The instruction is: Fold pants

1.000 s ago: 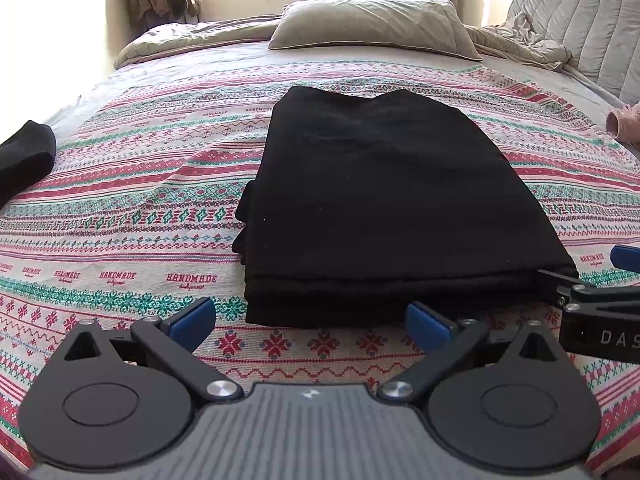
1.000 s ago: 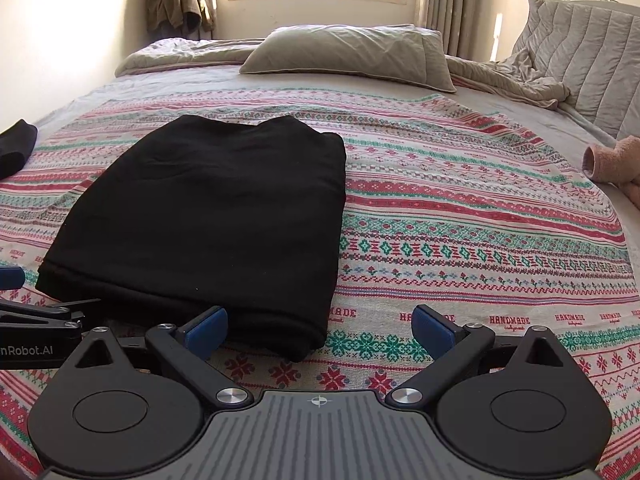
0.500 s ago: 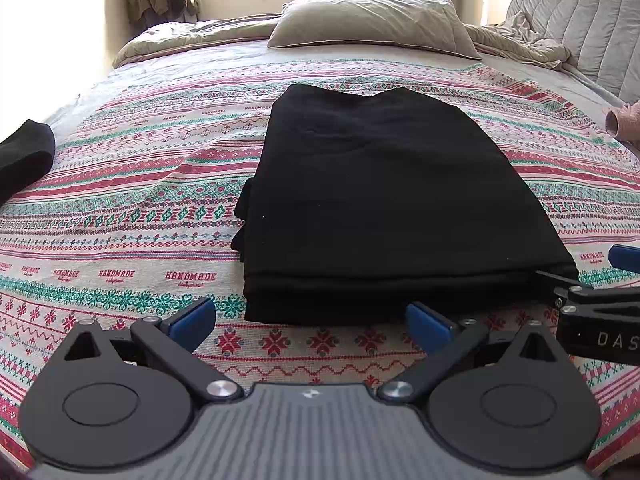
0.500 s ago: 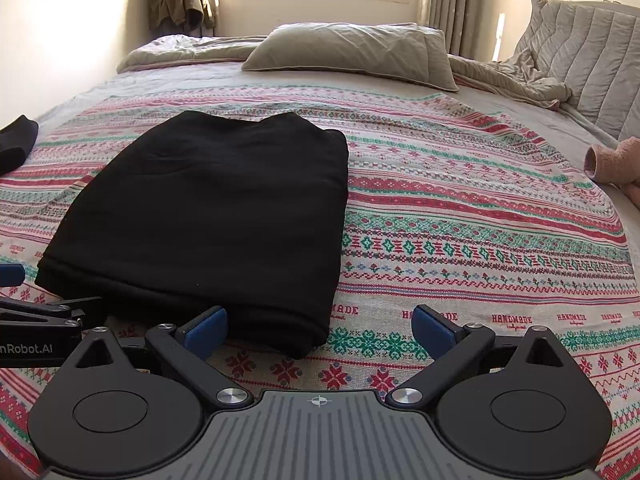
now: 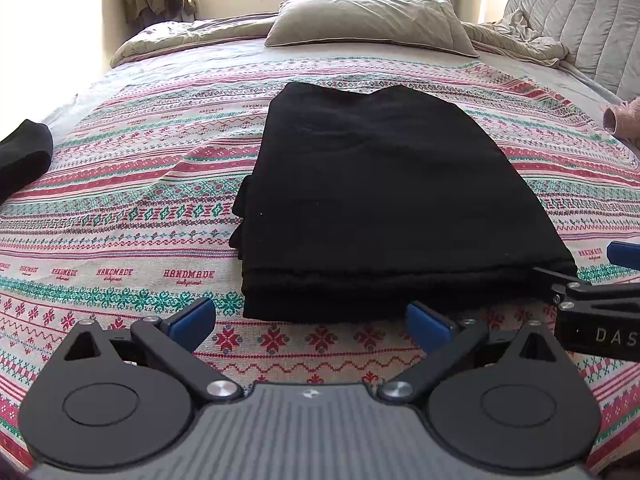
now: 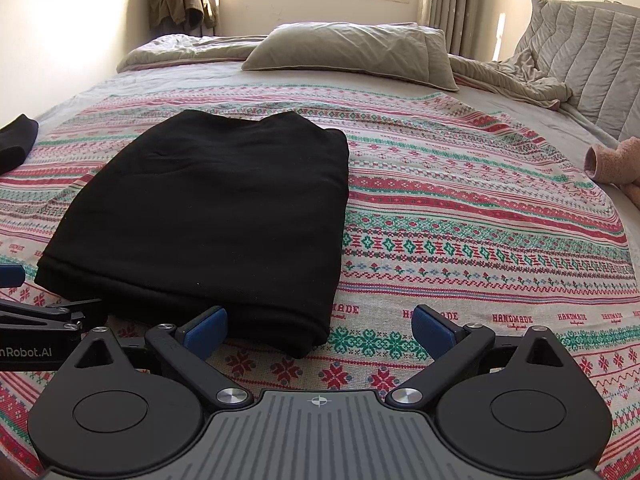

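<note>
Pants point(image 5: 380, 200): black, laid as a flat layered rectangle on the bedspread point(image 5: 120, 240), near edge stacked in several thicknesses; folding is judged nearly or wholly done.

Long axis: run from 6 to 12 o'clock, away from both cameras toward the pillow point(image 5: 372, 20).

Left gripper point(image 5: 312, 316): jaws spread wide, nothing held. The near edge is found at 12 o'clock, just beyond the fingertips, its left corner between them.

Right gripper point(image 6: 320, 326): jaws likewise released and empty. The pants are found at 11 o'clock; their near right corner lies between the blue pads point(image 6: 206, 326), the left pad just beside the cloth. Contact cannot be told.

Nearness: both grippers are judged about equally close, one at each near corner, so any further fold would be carried from the near edge toward 12 o'clock.

Other items: dark cloth point(image 5: 24, 152) at 9 o'clock; pink plush point(image 6: 616, 160) at 3 o'clock.
</note>
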Demonstrator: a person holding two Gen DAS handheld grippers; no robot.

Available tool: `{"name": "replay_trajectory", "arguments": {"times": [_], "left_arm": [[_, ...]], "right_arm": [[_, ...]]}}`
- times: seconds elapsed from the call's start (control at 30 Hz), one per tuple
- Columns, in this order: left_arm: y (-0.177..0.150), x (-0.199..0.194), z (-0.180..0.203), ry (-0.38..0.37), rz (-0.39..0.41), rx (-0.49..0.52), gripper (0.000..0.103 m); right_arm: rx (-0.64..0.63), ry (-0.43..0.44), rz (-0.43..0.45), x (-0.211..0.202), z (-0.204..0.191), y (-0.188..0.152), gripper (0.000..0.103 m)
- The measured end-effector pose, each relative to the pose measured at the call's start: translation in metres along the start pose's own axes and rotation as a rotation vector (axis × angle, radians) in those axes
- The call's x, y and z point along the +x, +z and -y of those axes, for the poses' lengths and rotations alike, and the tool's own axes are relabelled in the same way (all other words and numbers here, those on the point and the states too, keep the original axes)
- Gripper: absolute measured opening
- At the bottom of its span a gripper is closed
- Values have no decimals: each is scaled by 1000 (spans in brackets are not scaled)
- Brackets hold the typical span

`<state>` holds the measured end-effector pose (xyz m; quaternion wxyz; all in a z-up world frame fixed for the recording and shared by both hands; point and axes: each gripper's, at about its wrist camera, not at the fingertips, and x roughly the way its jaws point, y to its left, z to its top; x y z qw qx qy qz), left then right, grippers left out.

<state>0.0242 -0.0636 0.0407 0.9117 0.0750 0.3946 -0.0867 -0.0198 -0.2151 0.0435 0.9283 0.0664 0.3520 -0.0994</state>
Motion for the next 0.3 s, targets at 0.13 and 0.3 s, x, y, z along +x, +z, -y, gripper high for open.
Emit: {"name": "replay_trajectory", "arguments": {"times": [0.13, 0.3], "left_arm": [[0, 0, -1, -5, -5, 7, 103], [1, -1, -1, -28, -24, 28, 103]], "right_arm": [[0, -1, 0, 0, 0, 0, 100], [2, -2, 2, 0, 0, 0, 100]]}}
